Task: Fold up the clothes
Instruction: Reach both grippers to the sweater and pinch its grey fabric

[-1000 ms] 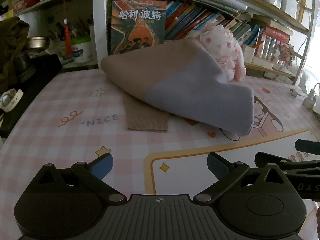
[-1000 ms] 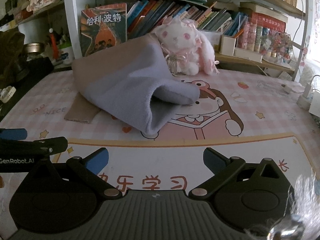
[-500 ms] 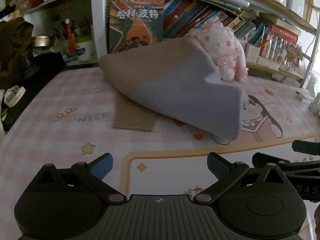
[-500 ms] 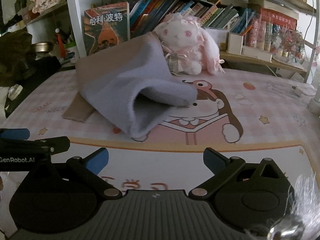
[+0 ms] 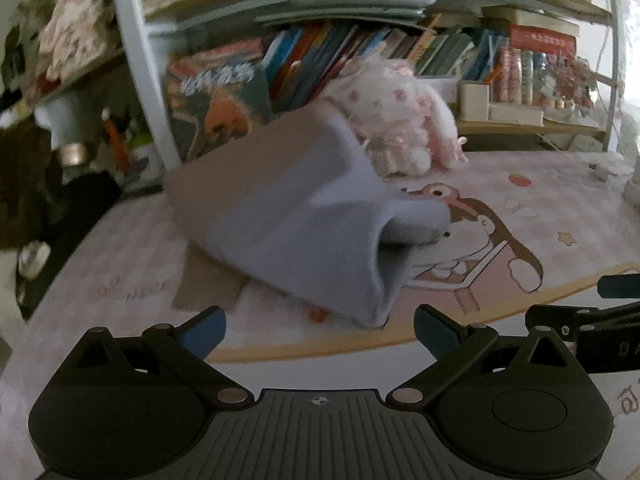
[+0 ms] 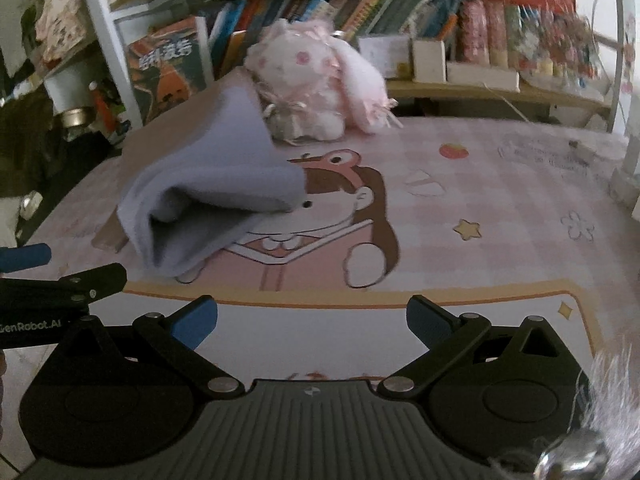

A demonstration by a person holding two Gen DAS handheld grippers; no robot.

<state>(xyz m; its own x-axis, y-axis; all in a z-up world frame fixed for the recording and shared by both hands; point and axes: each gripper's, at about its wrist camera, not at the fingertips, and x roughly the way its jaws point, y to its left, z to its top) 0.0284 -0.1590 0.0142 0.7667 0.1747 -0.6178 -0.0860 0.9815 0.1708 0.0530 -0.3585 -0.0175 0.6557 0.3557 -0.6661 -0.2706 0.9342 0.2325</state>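
Note:
A folded garment, tan at the back and lavender at the front [image 5: 296,208] [image 6: 208,176], lies bunched on the pink cartoon mat [image 5: 520,208] [image 6: 480,200], its open lavender end facing me. A tan ribbed cuff [image 5: 208,288] pokes out below it on the left. My left gripper [image 5: 320,330] is open just in front of the lavender edge, with nothing between its blue-padded fingers. My right gripper [image 6: 312,320] is open too, over the mat's white border, to the right of the garment. Each gripper shows at the edge of the other's view.
A pink and white plush rabbit [image 5: 400,120] [image 6: 316,84] leans against the garment's far side. Behind stands a shelf of books [image 5: 360,52] [image 6: 320,12]. Dark items [image 5: 36,184] crowd the left edge. A white adapter [image 5: 600,170] lies at the far right.
Both views have swung right and closer to the garment. The lavender open end now faces the left gripper. The garment itself has not moved.

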